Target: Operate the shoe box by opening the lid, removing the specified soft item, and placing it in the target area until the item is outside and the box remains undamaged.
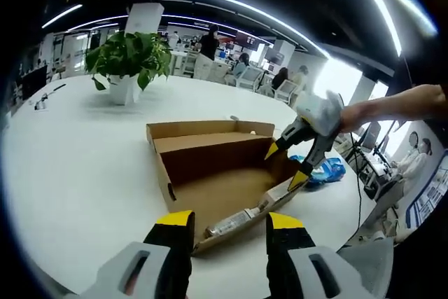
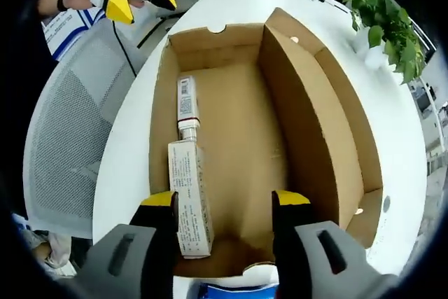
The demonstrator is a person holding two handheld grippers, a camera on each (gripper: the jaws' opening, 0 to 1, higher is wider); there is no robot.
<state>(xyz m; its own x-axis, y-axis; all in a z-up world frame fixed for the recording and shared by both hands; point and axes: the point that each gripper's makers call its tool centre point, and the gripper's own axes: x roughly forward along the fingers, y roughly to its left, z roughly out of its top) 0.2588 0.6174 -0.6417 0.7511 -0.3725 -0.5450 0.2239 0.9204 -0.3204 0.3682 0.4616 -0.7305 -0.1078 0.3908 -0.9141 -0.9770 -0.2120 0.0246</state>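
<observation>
Yellow-tipped jaws of the right gripper (image 2: 222, 204) hang spread apart over the open shoe box (image 2: 241, 120), nothing between them, the left jaw just above a small white carton (image 2: 189, 197) lying at six o'clock on the box floor. Just beyond it, toward twelve, lies a tube (image 2: 186, 105), cap end touching the carton. Which of these is the soft item I can't say for sure; the tube looks the likelier squeeze. Both sit inside, so removal isn't done.

Risk here: the carton lies tight to the nine o'clock wall, so a jaw dropped blind could wedge against cardboard and crease or tear it. Pinch the tube too hard and it may buckle or slip.

Over in the left gripper view, the left gripper (image 1: 229, 223) is spread wide too, empty, hovering off the box's near edge, not bracing it. An unheld box could skid on the smooth white table (image 1: 77, 173). At the far side, at three o'clock, a blue packet (image 1: 329, 170); at eleven, a potted plant (image 1: 129, 64), well clear.
</observation>
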